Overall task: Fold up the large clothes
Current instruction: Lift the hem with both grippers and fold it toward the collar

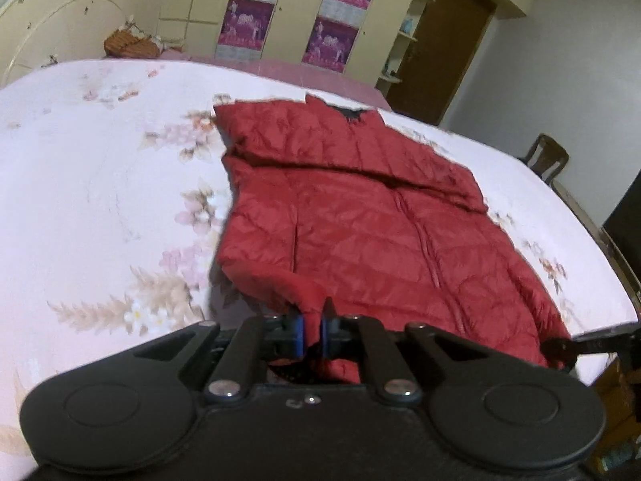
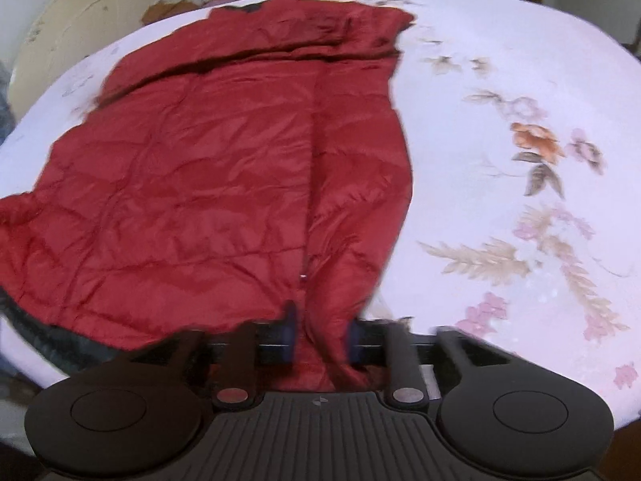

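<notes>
A red quilted down jacket (image 1: pixel 360 208) lies on the floral bed sheet (image 1: pixel 100 160), collar at the far end, sleeves folded across the chest. My left gripper (image 1: pixel 313 330) is shut on the jacket's near hem at its left corner. In the right wrist view the jacket (image 2: pixel 200 184) fills the left half of the frame. My right gripper (image 2: pixel 320 336) has the hem's right corner bunched between its blue pads, with the jaws still some way apart. The right gripper also shows at the right edge of the left wrist view (image 1: pixel 601 340).
A cream headboard (image 1: pixel 60 20) and a wicker basket (image 1: pixel 128 44) stand beyond the bed. Wardrobe doors with purple posters (image 1: pixel 288 20), a brown door (image 1: pixel 448 48) and a wooden chair (image 1: pixel 547 156) are behind and to the right. Bare sheet (image 2: pixel 521 160) lies right of the jacket.
</notes>
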